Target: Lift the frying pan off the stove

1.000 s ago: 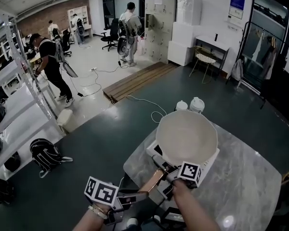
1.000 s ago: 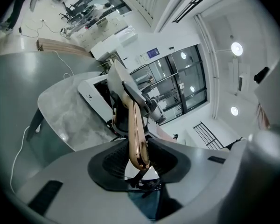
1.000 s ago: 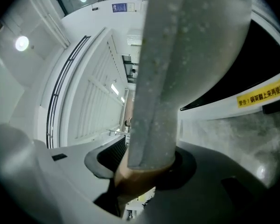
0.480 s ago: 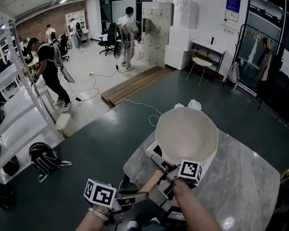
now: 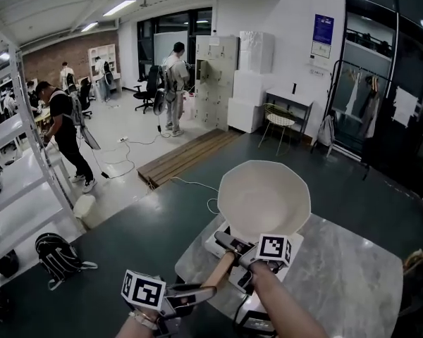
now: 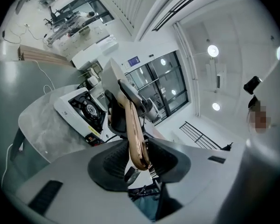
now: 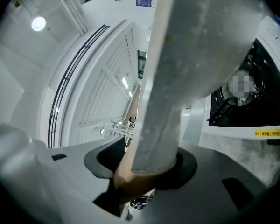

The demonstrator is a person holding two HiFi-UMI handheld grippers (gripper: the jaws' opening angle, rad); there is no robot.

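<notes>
The frying pan (image 5: 264,197) hangs tilted above the stove (image 5: 217,239), clear of the bare burner (image 6: 87,109) — a pale, round bowl with a matte inside. Its slim wooden handle (image 6: 134,134) seems to need two holds to steady the weight. The left gripper (image 6: 137,160) clamps the rounded tip, and the right gripper (image 7: 147,164) clenches it at the grey neck by the bowl. Beneath is a marble-look table (image 5: 345,280).
</notes>
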